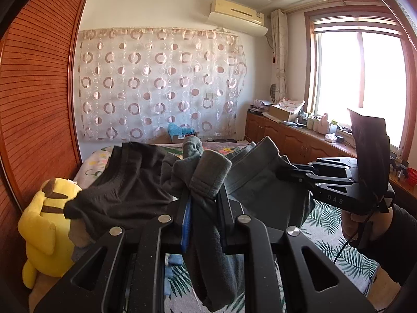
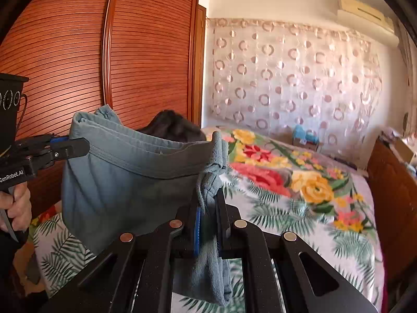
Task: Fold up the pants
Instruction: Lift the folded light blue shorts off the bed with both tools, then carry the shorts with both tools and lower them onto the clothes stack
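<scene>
I hold the grey-blue pants (image 2: 125,182) up above the floral bed (image 2: 299,182), stretched by the waistband between my two grippers. On the left, my left gripper (image 2: 78,144) has its fingers pinching one bunched end of the waistband; its body reads "GenRobot.AI". On the right, my right gripper (image 2: 208,208) has its fingers pinching the other end, and its side reads "DAS" in the left wrist view. Risks, as I judge them: the thick bunch may slip from the left fingers, or the hanging legs may drag and twist on the bed.
</scene>
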Action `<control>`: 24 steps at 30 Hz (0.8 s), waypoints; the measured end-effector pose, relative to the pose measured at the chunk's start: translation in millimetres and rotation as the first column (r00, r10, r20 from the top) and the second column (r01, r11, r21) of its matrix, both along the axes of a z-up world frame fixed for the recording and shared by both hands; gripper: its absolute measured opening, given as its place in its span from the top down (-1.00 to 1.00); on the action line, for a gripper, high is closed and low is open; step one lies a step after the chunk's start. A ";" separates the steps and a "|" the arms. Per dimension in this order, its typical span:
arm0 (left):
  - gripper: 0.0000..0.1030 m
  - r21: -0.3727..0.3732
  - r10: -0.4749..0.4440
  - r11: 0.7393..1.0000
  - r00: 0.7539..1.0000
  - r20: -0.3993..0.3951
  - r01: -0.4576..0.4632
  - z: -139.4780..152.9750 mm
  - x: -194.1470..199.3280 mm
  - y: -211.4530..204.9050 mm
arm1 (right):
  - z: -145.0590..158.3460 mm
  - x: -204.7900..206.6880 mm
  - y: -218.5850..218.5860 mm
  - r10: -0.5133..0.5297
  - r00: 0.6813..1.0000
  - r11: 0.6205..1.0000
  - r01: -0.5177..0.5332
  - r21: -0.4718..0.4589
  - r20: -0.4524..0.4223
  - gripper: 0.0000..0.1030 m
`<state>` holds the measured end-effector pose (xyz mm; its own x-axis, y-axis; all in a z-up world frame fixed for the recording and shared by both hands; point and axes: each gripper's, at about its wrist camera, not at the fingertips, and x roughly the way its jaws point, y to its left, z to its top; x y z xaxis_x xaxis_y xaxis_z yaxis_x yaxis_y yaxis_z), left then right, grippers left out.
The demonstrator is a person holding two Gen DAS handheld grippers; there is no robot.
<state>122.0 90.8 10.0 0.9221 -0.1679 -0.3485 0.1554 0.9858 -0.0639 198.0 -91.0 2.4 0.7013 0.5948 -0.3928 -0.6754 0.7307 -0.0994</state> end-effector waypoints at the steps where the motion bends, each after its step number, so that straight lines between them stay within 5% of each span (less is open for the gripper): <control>1: 0.64 0.001 0.008 1.000 1.000 0.005 -0.008 1.7 1.7 1.7 | 2.3 2.9 1.9 0.003 1.000 1.000 -0.003 -0.001 0.010 0.83; 24: 0.64 -0.067 0.213 0.975 0.976 0.037 -0.211 -3.5 35.9 58.0 | 11.6 103.8 95.7 0.144 0.972 0.986 -0.124 -0.113 0.184 0.83</control>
